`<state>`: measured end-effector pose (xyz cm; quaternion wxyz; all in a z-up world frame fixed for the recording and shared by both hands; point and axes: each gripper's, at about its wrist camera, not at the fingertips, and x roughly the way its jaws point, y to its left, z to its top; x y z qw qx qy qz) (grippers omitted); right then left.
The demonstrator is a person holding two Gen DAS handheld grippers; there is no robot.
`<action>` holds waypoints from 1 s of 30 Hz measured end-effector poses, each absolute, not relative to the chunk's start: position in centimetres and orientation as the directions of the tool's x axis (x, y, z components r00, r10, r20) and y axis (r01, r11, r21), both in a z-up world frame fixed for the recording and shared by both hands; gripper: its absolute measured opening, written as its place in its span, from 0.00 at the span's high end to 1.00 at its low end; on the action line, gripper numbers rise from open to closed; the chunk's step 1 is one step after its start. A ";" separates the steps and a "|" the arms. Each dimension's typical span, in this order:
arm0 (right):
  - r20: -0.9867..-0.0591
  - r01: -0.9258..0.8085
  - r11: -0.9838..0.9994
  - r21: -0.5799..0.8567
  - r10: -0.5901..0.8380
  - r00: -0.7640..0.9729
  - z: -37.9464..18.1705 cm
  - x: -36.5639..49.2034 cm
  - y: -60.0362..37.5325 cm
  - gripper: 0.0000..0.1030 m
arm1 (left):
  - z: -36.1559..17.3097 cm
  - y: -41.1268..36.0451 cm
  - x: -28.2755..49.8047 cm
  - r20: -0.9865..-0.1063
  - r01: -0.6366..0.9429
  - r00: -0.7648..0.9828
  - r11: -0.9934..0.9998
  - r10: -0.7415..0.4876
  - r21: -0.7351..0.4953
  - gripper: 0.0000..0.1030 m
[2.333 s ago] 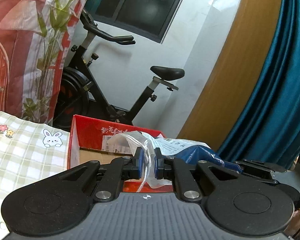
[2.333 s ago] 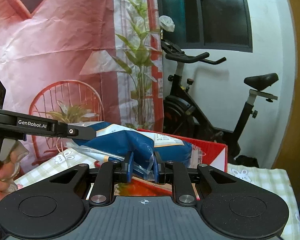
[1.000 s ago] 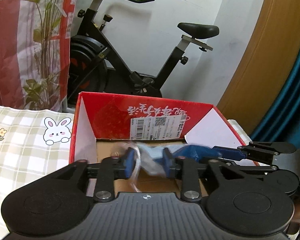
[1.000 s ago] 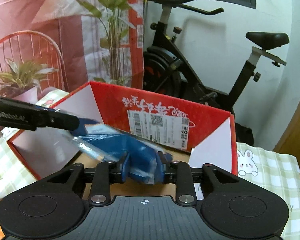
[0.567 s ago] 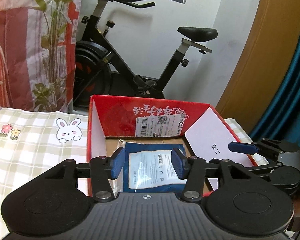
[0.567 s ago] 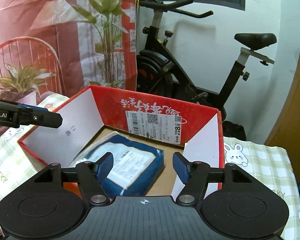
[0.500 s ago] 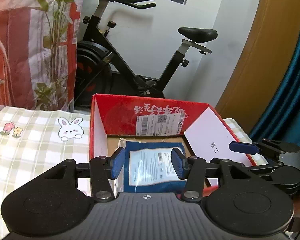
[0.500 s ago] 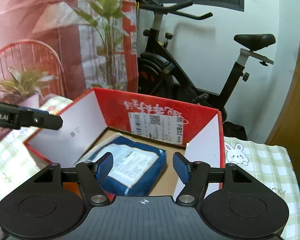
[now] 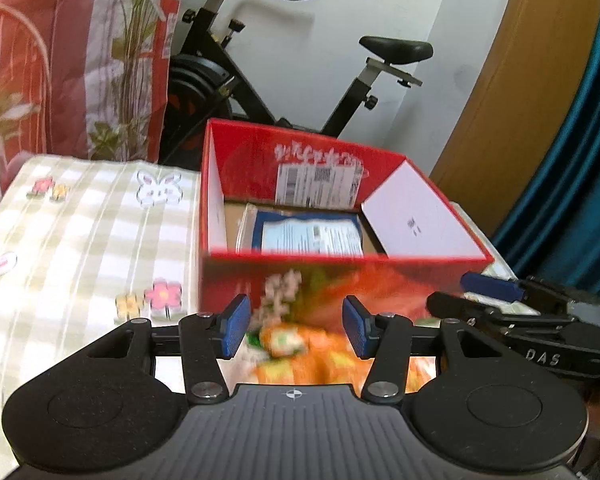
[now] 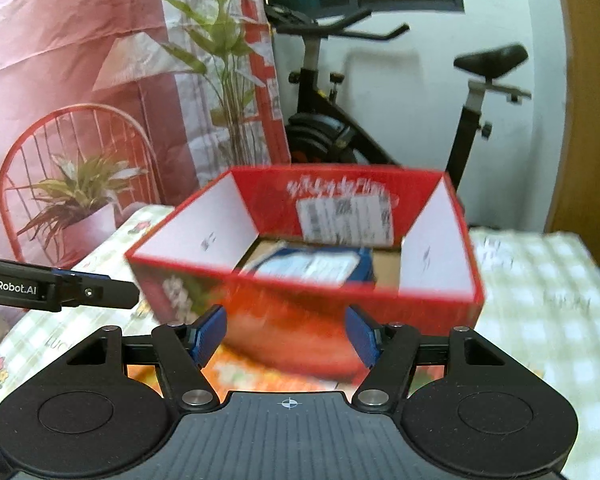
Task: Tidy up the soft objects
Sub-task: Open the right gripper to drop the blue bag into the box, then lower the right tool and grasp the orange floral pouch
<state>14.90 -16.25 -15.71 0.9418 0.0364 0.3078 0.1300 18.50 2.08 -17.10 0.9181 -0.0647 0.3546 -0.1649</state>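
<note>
Left gripper [image 9: 294, 330]: blue pads parted about halfway, nothing between them, nothing touched. Jaws lately opening, level for the last moment. Right gripper [image 10: 288, 334]: blue pads parted a little past halfway, likewise empty and touching nothing; jaws also lately opening, then steady. Both held short of the near wall of the red box [image 9: 340, 280], with its printed front face showing through each gap. Right gripper's blue fingertip and black arm visible at the right edge of the left wrist view; left gripper's arm, lettered in white, visible at the left edge of the right wrist view.

Blue packet [image 9: 308, 232] lying flat on the cardboard floor of the box, toward the far wall, under the white shipping label [image 9: 318, 184] stuck on that wall. Long axis running roughly from the left wall to the right wall; pale printed panel facing up. Soft, dark blue, sealed in clear wrap, with a strip of clear film sticking out at its left end. Blurred in both views, so print unreadable.

Box standing on a checked tablecloth [image 9: 80, 240] with rabbit and flower prints, near the table's far edge. Exercise bike [image 9: 268, 80] behind, against the white wall.
</note>
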 end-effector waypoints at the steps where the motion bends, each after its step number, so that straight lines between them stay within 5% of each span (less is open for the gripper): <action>1: -0.576 -0.221 0.963 0.156 0.270 0.772 -16.1 14.5 -16.2 0.40 | -17.5 2.1 18.1 -0.632 0.249 0.693 0.938 -0.348 -0.242 0.48; 18: -0.654 -0.109 0.946 0.304 0.291 0.699 -21.3 11.1 -17.9 0.38 | -21.5 3.8 15.5 -0.669 0.129 0.652 0.922 -0.357 -0.365 0.48; 22: -0.660 -0.098 0.936 0.338 0.310 0.684 -21.9 11.5 -18.1 0.37 | -21.7 3.8 15.1 -0.655 0.144 0.656 0.914 -0.375 -0.379 0.39; 30: -0.667 -0.059 0.910 0.410 0.344 0.661 -23.0 12.0 -18.6 0.32 | -22.6 4.3 15.0 -0.667 0.111 0.647 0.911 -0.369 -0.397 0.39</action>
